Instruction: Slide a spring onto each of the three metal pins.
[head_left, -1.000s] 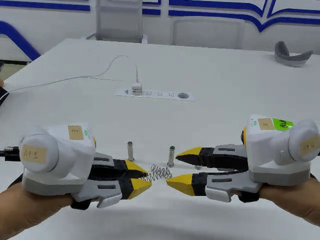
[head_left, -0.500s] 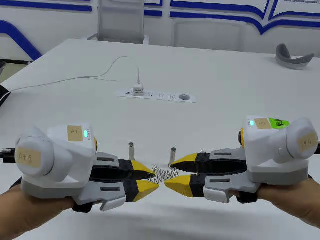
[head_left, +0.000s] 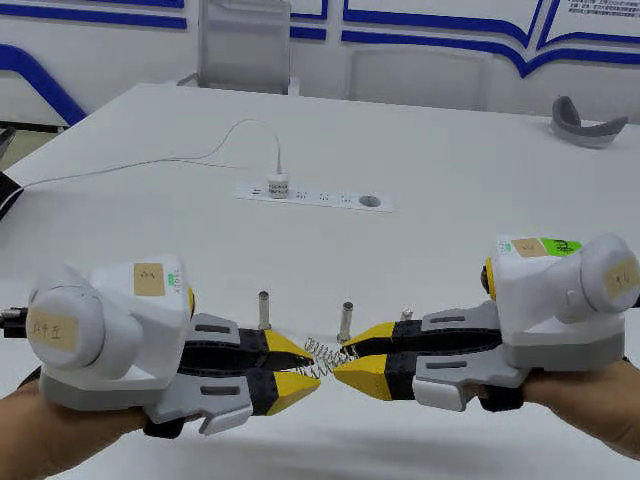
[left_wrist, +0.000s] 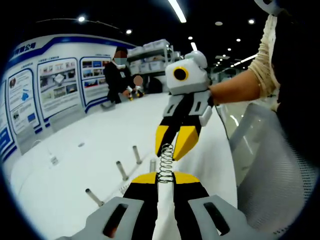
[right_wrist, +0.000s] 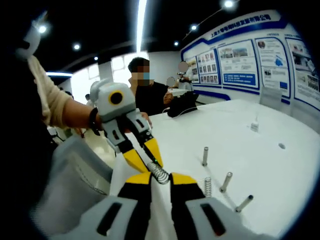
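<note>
Handwritten marks are seen on tan labels (head_left: 149, 279) on the left gripper (head_left: 313, 366) and right gripper (head_left: 340, 361), but none can be read. Print on the wall posters (right_wrist: 235, 62) is too small.

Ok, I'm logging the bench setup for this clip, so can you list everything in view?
table: one, white, under everything
metal pins: three bare in the right gripper view, silvery, upright in a row
spring: one, silvery, held in the air between the grippers
second spring: one, silvery, upright among the pins
power strip: one, white, mid-table, with a white plug and cable
curved grey object: one, far right of the table
chair: one, grey, beyond the table
people: two, in the background
left gripper: white and black, yellow tips, shut on one spring end
right gripper: same colours, shut on the other end
left hand, right hand: one holding each gripper
</note>
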